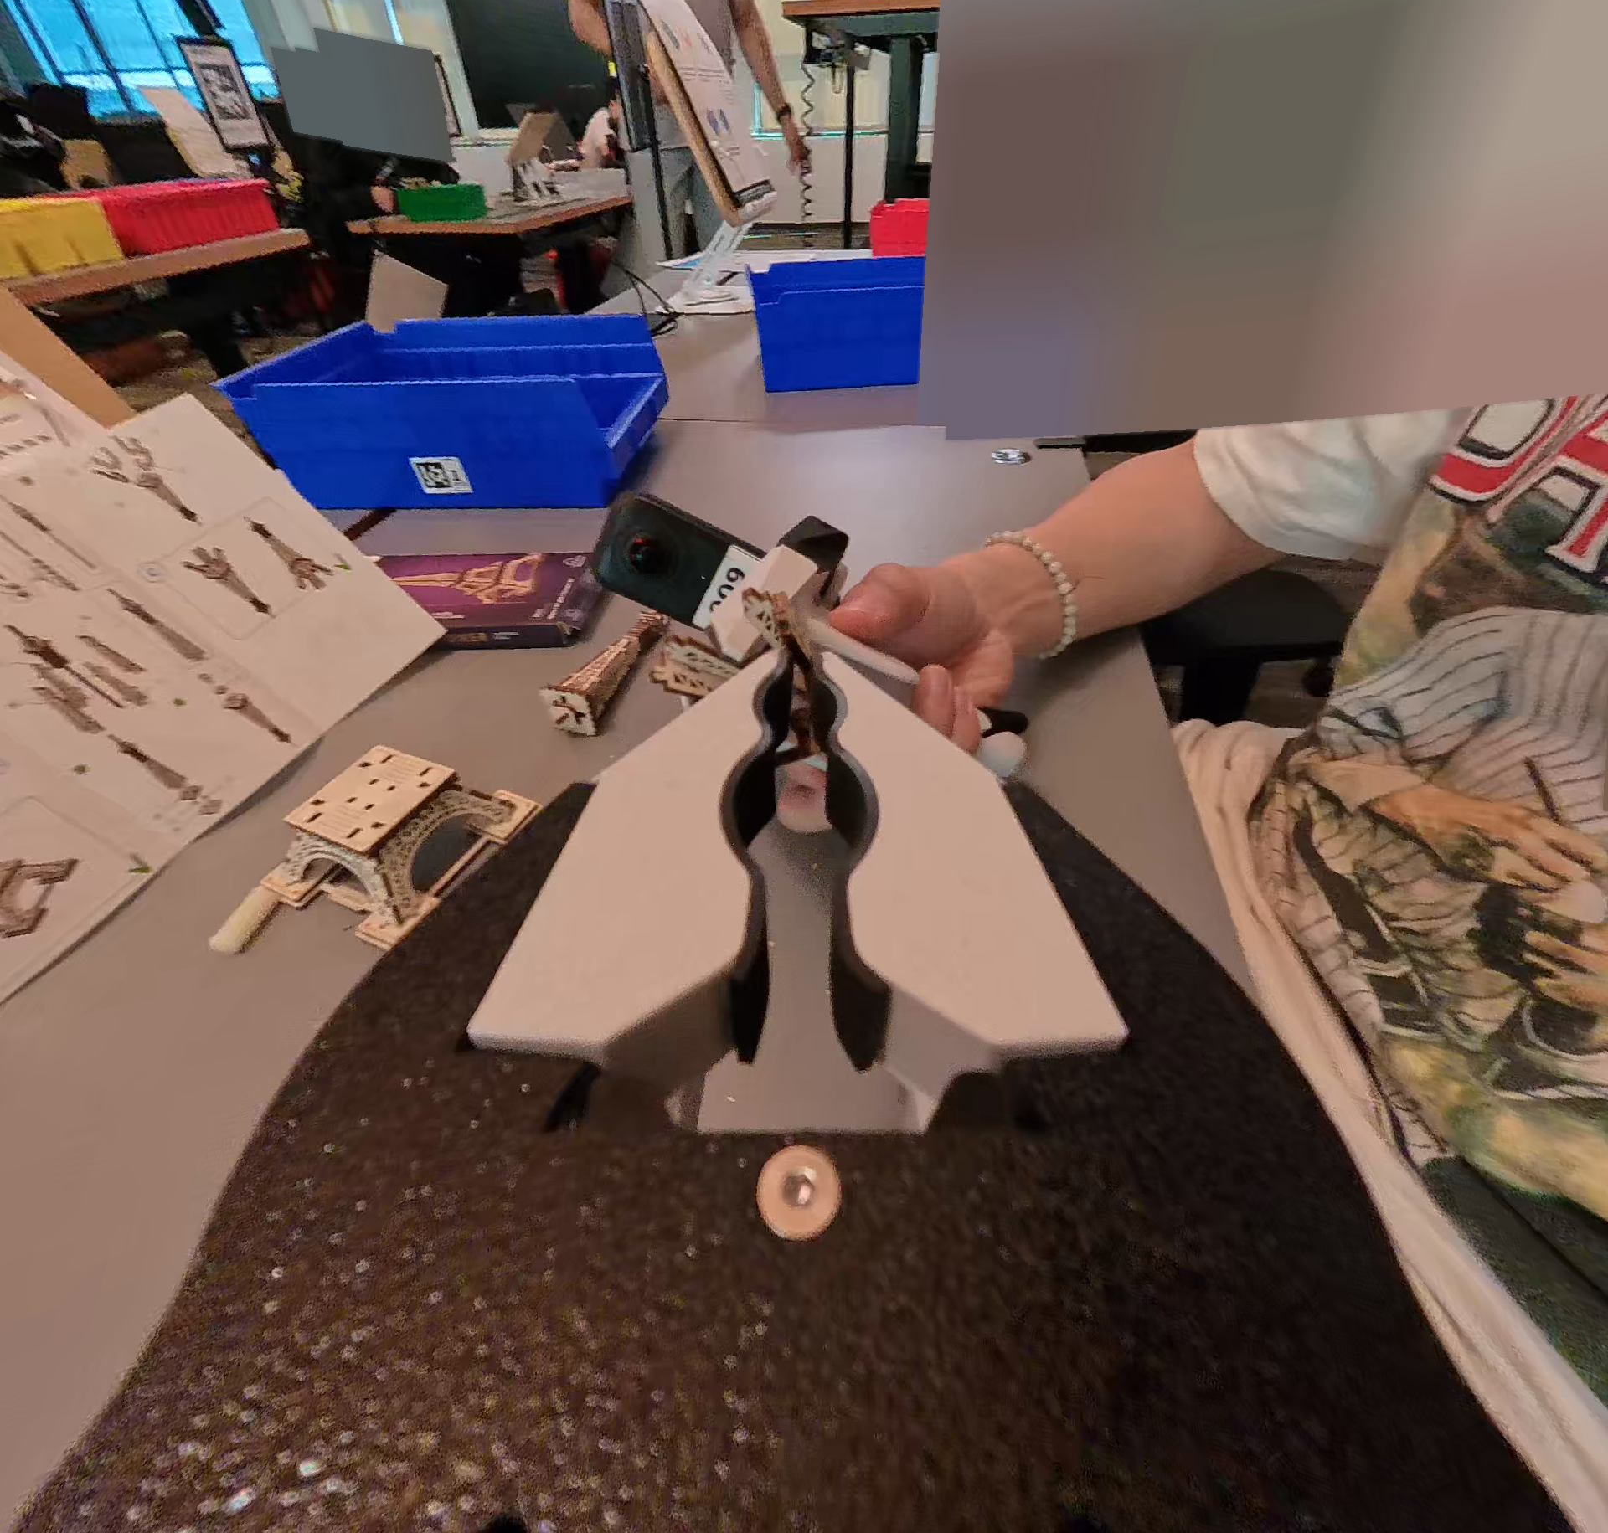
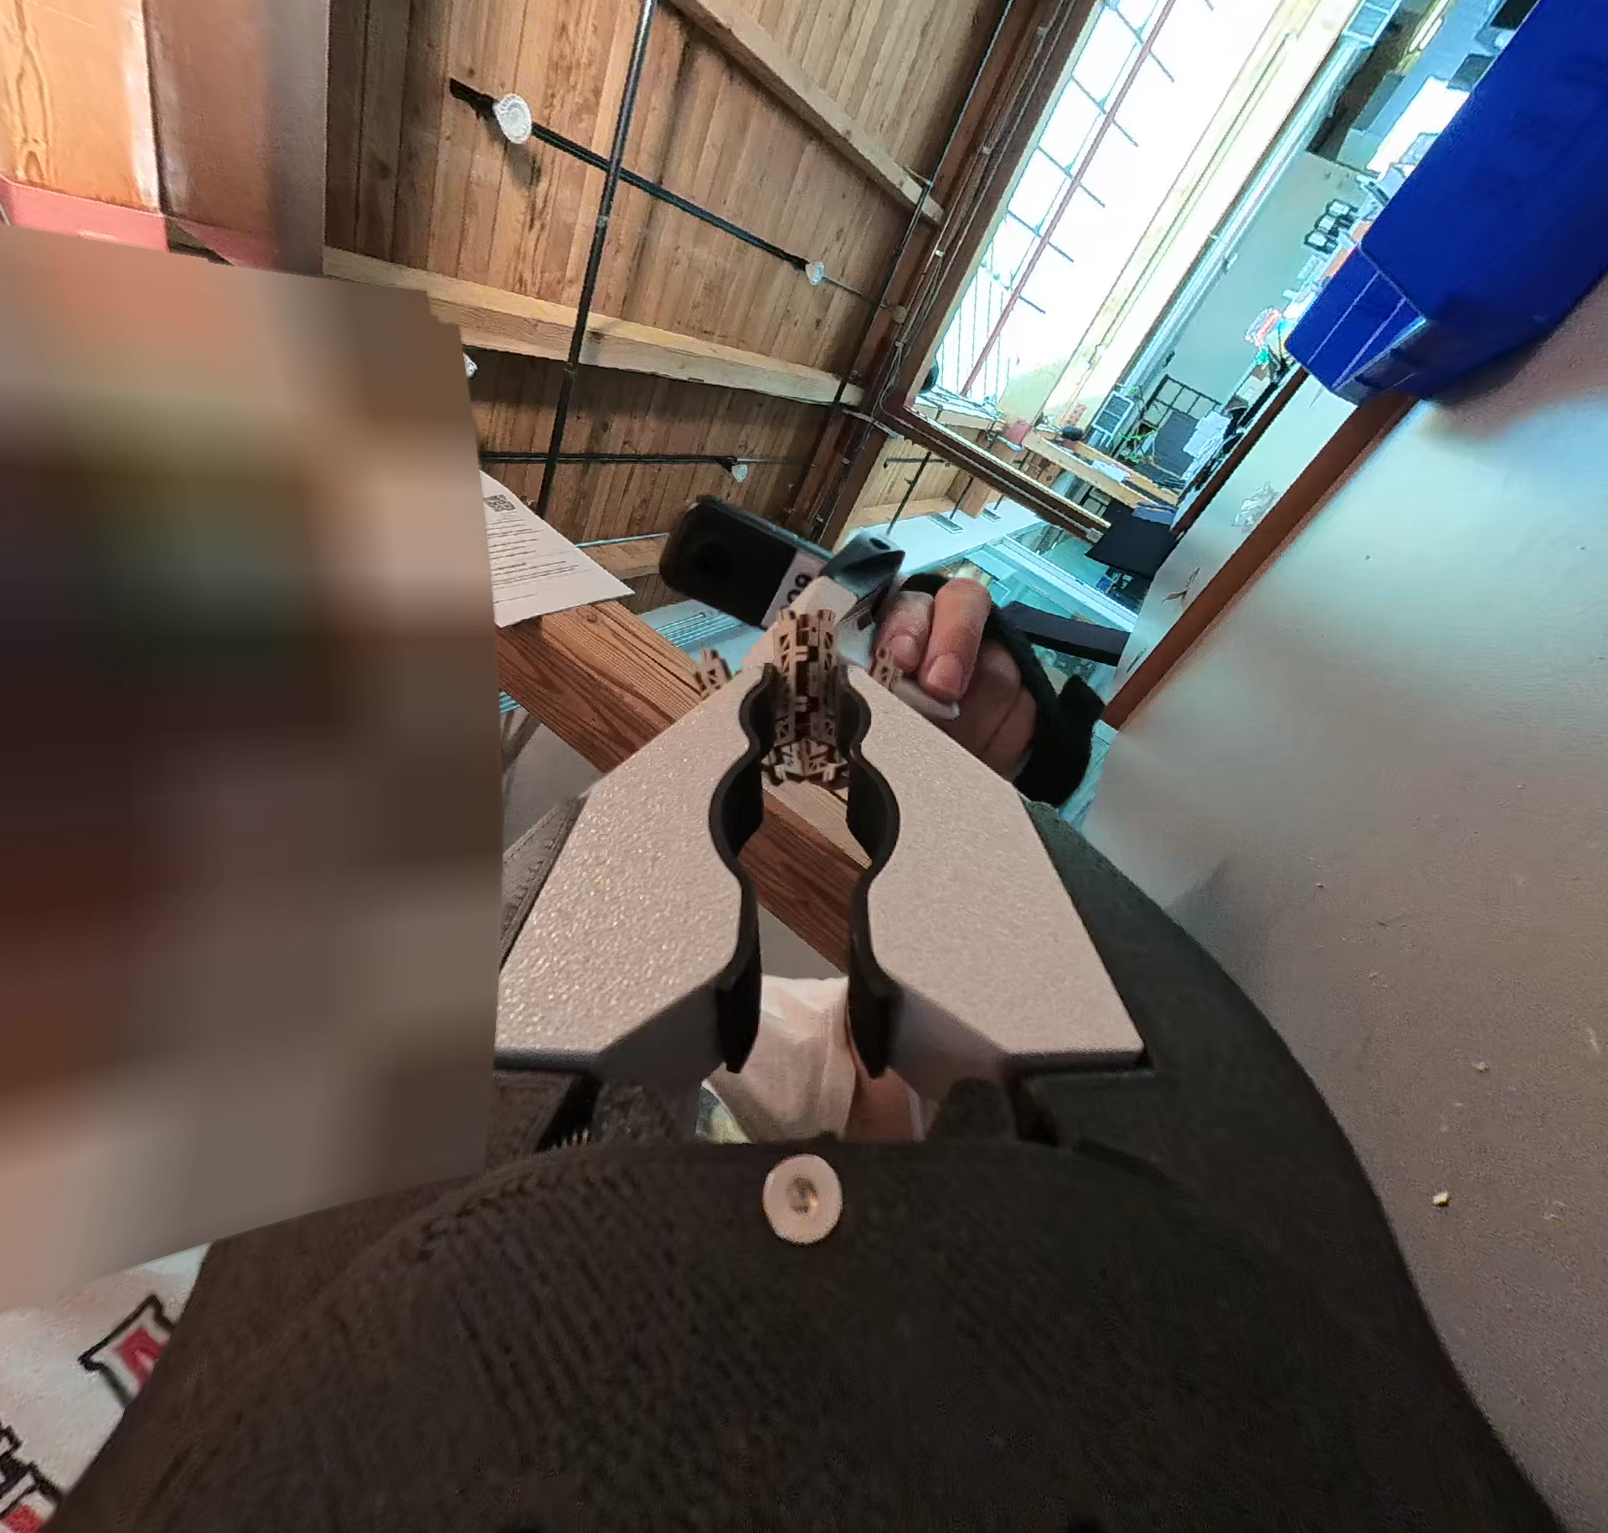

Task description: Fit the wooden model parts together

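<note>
Both grippers' fingers (image 1: 766,621) (image 2: 857,708) pinch one wooden lattice piece (image 2: 805,708) at their tips.

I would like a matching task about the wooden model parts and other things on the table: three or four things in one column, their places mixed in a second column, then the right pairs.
Things:
1. arched tower base
2. tower spire
3. purple box
4. lattice piece

Places:
A. gripped between the fingers of the left gripper, above the table
B. lying on its side on the grey table, near the purple box
C. standing on the table next to the instruction sheet
D. flat on the table in front of the blue bin

Pairs: 1-C, 2-B, 3-D, 4-A
</note>
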Motion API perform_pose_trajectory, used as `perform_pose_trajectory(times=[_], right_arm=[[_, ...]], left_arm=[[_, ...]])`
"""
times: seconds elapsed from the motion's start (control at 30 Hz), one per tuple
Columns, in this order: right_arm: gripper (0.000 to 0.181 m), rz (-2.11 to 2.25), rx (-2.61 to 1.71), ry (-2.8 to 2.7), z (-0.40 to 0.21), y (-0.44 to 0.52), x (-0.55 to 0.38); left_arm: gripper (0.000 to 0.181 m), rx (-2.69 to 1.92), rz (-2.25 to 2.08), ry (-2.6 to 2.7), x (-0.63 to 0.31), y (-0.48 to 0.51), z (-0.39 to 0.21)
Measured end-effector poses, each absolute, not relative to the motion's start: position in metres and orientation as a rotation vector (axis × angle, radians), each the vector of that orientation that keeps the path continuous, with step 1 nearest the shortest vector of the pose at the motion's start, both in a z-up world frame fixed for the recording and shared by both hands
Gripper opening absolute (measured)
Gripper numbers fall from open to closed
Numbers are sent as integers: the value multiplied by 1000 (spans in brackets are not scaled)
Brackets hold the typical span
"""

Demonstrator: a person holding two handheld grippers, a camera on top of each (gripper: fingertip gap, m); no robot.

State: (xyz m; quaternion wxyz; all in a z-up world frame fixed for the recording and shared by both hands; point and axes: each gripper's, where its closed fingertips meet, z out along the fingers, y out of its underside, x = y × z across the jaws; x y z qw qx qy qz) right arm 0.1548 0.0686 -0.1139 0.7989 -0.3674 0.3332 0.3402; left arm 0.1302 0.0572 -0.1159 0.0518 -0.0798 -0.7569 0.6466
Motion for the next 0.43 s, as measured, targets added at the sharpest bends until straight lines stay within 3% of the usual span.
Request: perform_pose_trajectory(times=[0.03, 0.3, 0.37, 0.43], right_arm=[[10, 715, -798, 713, -114, 68, 155], [36, 199, -1060, 657, -112, 45, 173], [26, -74, -1161, 536, -104, 41, 169], [32, -402, -1238, 434, -97, 37, 165]], left_arm=[[1, -228, 1961, -2282, 130, 57, -116], [0, 175, 2016, -1771, 156, 58, -94], [0, 210, 2021, -1715, 160, 57, -95], [0, 237, 2016, -1676, 162, 54, -97]])
